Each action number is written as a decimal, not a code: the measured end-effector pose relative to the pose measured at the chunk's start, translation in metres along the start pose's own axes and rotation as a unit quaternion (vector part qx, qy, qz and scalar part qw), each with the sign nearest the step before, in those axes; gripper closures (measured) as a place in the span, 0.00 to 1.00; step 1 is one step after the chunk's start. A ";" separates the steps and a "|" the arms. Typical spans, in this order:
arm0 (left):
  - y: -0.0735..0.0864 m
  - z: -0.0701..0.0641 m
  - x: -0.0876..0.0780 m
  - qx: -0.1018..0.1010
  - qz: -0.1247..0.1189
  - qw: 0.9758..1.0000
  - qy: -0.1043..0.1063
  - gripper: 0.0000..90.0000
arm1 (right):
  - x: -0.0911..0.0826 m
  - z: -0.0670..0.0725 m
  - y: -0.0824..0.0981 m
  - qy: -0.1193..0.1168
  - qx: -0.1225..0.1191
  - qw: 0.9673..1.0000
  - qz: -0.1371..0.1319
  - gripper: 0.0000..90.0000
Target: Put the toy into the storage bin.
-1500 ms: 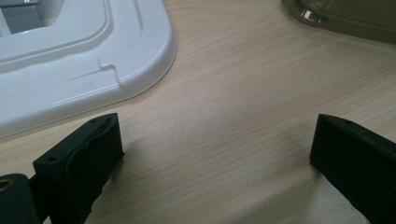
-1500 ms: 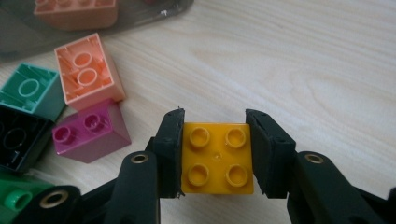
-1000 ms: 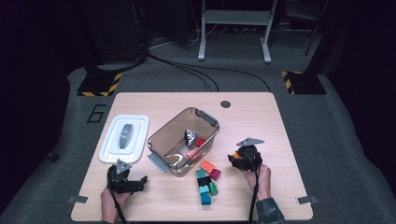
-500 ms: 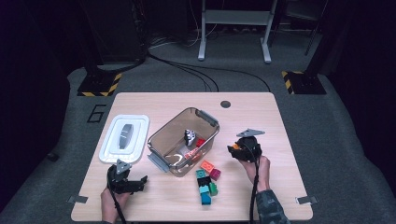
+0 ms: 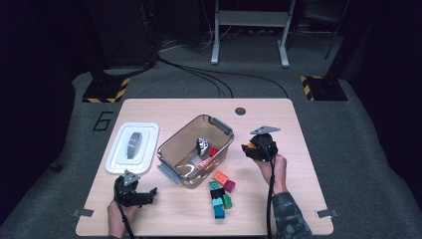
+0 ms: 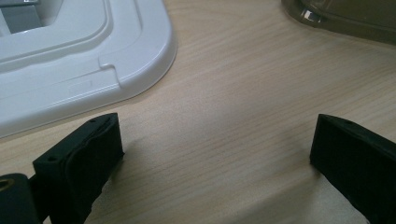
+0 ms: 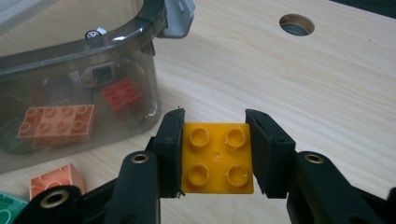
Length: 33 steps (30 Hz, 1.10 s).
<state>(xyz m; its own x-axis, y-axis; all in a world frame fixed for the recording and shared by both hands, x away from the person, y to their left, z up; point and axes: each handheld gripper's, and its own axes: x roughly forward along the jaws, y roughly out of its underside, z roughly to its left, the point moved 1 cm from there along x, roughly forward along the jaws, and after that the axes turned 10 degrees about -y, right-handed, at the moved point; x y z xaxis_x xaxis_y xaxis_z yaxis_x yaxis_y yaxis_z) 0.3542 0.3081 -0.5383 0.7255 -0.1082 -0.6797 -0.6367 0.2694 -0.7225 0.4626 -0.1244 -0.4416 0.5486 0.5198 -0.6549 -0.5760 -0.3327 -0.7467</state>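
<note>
The wooden table (image 5: 149, 107) fills the middle of the high view, and near its centre sits the clear brown bin (image 5: 195, 149), set at a slant, with a white toy car (image 5: 201, 145), a red brick (image 5: 213, 152) and a flat orange plate inside. To the bin's left, at the middle left of the frame, the white lid (image 5: 132, 148) lies flat on the wood. Just below and right of the bin a small heap of loose bricks (image 5: 220, 194) waits, in orange, pink, green and teal. At the lower left the left gripper (image 5: 133, 191) rests low over bare wood by the lid's near corner; in the left gripper view its jaws stand wide apart with nothing between them. At the right of centre the right gripper (image 5: 255, 148) has climbed up the frame and away from the heap over the last second, and now hangs just right of the bin's near end. In the right gripper view its jaws are clamped on both sides of a yellow brick (image 7: 217, 158), studs facing the camera, clear of the table, with the bin wall at the upper left. By my judgement, the brick is picked and on its way, so what remains is to carry it over the rim and let go inside.
</note>
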 end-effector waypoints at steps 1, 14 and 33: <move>0.000 0.000 0.000 0.002 0.000 1.000 0.001 0.03 | 0.000 0.000 -0.002 0.000 0.001 1.000 0.002 0.65; 0.000 0.000 0.000 -0.001 -0.001 1.000 0.001 0.03 | -0.006 -0.005 -0.027 0.012 -0.009 1.000 -0.010 0.65; 0.000 0.000 0.000 0.000 -0.001 1.000 0.001 0.03 | -0.008 0.003 -0.062 0.012 -0.036 0.999 -0.029 0.65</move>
<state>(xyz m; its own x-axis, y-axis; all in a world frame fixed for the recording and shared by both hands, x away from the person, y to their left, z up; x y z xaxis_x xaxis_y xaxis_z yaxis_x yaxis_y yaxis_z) 0.3545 0.3077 -0.5384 0.7265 -0.1115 -0.6781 -0.6347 0.2694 -0.7243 0.4923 -0.1051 -0.3897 0.5943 0.5207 -0.6129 -0.4993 -0.3585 -0.7888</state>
